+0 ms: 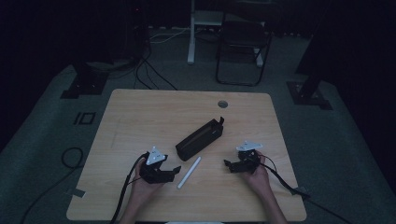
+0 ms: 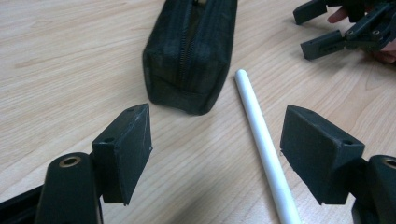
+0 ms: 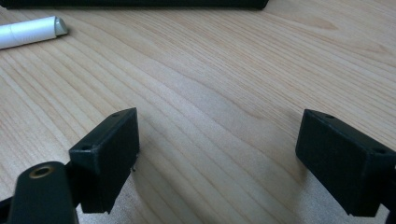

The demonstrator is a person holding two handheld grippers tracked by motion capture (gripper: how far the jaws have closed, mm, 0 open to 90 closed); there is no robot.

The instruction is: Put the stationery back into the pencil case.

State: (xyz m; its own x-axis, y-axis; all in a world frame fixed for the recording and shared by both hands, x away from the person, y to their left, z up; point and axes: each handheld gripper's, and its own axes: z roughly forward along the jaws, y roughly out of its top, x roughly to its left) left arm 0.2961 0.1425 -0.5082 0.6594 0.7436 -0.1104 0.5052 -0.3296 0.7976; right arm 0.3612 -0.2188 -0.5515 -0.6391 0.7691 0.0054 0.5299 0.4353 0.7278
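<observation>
A black zippered pencil case (image 1: 200,138) lies diagonally near the middle of the wooden table (image 1: 140,112). A white pen (image 1: 189,172) rests on the table just in front of it. My left gripper (image 1: 173,171) sits left of the pen with its jaws wide apart. In the left gripper view the pen (image 2: 264,140) runs between the jaws, nearer the right one and touching neither, and the case's (image 2: 190,51) near end lies just beyond. My right gripper (image 1: 229,164) stands open right of the pen over bare wood. The pen's tip (image 3: 32,31) lies at the upper left of the right gripper view.
A round cable hole (image 1: 222,103) sits near the table's far edge. Cables trail from both grippers off the front of the table. A dark chair (image 1: 243,44) and a white stand (image 1: 192,32) are on the floor beyond. The other gripper (image 2: 348,30) appears in the left gripper view's top right corner.
</observation>
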